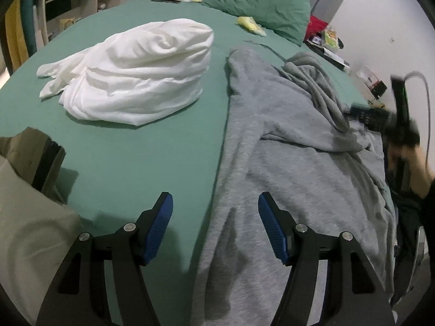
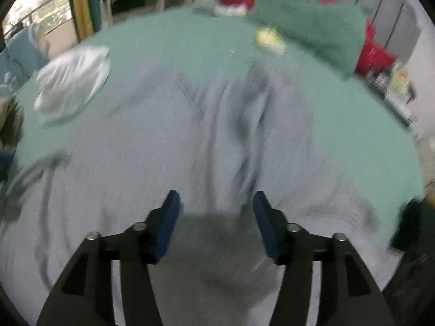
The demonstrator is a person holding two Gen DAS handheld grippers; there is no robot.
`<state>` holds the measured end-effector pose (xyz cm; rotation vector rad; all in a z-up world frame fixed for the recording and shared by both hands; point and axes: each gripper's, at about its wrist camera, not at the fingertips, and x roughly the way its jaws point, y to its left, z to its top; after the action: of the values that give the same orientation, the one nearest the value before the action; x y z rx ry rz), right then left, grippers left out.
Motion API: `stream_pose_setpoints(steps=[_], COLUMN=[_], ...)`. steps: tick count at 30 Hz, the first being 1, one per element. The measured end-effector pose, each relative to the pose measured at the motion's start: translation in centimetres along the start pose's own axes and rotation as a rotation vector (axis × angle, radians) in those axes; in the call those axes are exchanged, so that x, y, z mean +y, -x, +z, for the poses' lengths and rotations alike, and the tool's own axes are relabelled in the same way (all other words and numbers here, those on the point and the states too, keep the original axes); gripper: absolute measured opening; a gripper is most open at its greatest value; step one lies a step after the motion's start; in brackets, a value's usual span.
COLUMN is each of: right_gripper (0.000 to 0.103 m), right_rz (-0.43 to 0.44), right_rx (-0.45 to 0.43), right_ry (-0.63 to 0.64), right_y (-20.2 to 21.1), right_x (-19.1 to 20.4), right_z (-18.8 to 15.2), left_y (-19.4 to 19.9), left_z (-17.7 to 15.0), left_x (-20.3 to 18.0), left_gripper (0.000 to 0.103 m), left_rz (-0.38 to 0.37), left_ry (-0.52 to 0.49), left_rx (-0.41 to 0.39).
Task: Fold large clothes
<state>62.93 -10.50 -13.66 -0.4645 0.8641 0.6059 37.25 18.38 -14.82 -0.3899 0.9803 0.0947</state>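
Observation:
A large grey sweatshirt (image 1: 293, 163) lies spread and rumpled on the green bed sheet (image 1: 141, 157). My left gripper (image 1: 214, 203) is open and empty, hovering over the garment's left edge. The right gripper shows blurred at the right edge of the left wrist view (image 1: 391, 125), above the garment's bunched sleeve. In the right wrist view, which is motion-blurred, my right gripper (image 2: 216, 203) is open and empty above the grey sweatshirt (image 2: 163, 163).
A folded white cloth pile (image 1: 136, 76) sits on the bed at the left, also in the right wrist view (image 2: 73, 81). A beige garment (image 1: 30, 212) lies at the near left. Green pillow (image 1: 258, 8), red pillows and a small yellow item (image 1: 251, 24) lie at the headboard.

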Motion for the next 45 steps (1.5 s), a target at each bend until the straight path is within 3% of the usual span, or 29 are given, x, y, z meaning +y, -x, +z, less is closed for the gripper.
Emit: stream_pose_setpoints(steps=[3, 7, 10, 12, 13, 17, 20, 22, 25, 27, 28, 30, 32, 35, 38, 41, 43, 45], right_gripper=[0.068, 0.068, 0.068, 0.020, 0.006, 0.006, 0.006, 0.006, 0.007, 0.007, 0.008, 0.022, 0.063, 0.068, 0.070, 0.079, 0.080, 0.080], right_rz=[-0.094, -0.126, -0.169, -0.120, -0.115, -0.130, -0.092, 0.007, 0.091, 0.146, 0.171, 0.138, 0.076, 0.029, -0.087, -0.078, -0.048, -0.042], right_rx=[-0.055, -0.011, 0.057, 0.113, 0.134, 0.006, -0.191, -0.305, -0.327, -0.254, -0.182, -0.025, 0.132, 0.188, 0.098, -0.027, -0.047, -0.004], right_ry=[-0.071, -0.228, -0.221, -0.231, -0.245, -0.284, -0.302, -0.281, -0.191, -0.156, -0.133, -0.098, -0.090, -0.104, -0.048, -0.076, -0.127, -0.175], right_y=[-0.9, -5.9, -9.9, -11.2, -11.2, -5.0, 4.0, 9.9, 14.9, 15.3, 14.6, 12.5, 10.0, 9.2, 10.3, 10.4, 8.9, 6.2], right_x=[-2.3, -5.2, -5.1, -5.3, -5.5, -7.2, -8.3, -8.2, -6.2, -4.3, -2.9, -0.6, 1.6, 3.2, 5.3, 6.1, 6.3, 5.7], right_z=[4.9, 10.3, 12.1, 12.1, 12.0, 12.2, 11.8, 10.5, 6.3, 2.3, -0.3, -5.5, -11.4, -15.4, -14.4, -9.6, -6.5, -4.1], left_y=[-0.2, -0.9, -1.7, -1.9, -2.0, -1.5, -0.6, 0.1, 0.9, 1.0, 1.1, 1.1, 1.4, 1.7, 1.7, 1.6, 1.3, 1.1], left_z=[0.4, 1.1, 1.4, 1.4, 1.4, 1.2, 0.9, 0.6, -0.3, -0.7, -1.0, -1.7, -2.3, -2.5, -2.3, -2.1, -1.9, -1.8], left_x=[0.5, 1.2, 1.5, 1.8, 1.9, 1.6, 0.8, 0.2, -0.2, -0.3, -0.3, -0.5, -0.4, -0.2, 0.0, 0.2, 0.3, 0.4], left_gripper=[0.068, 0.068, 0.068, 0.068, 0.068, 0.068, 0.068, 0.068, 0.068, 0.068, 0.068, 0.068, 0.068, 0.068, 0.068, 0.068, 0.068, 0.068], left_rz=[0.002, 0.023, 0.027, 0.036, 0.029, -0.049, -0.044, -0.036, -0.044, -0.045, -0.044, -0.037, -0.042, -0.049, -0.047, -0.044, -0.046, -0.051], left_ry=[0.016, 0.028, 0.018, 0.016, 0.025, 0.046, 0.015, -0.004, -0.025, -0.037, -0.043, -0.061, -0.061, -0.062, -0.061, -0.051, -0.046, -0.047], left_rx=[0.001, 0.001, 0.017, 0.038, 0.052, 0.077, 0.052, 0.032, 0.023, 0.027, 0.027, 0.034, 0.041, 0.039, 0.033, 0.037, 0.043, 0.052])
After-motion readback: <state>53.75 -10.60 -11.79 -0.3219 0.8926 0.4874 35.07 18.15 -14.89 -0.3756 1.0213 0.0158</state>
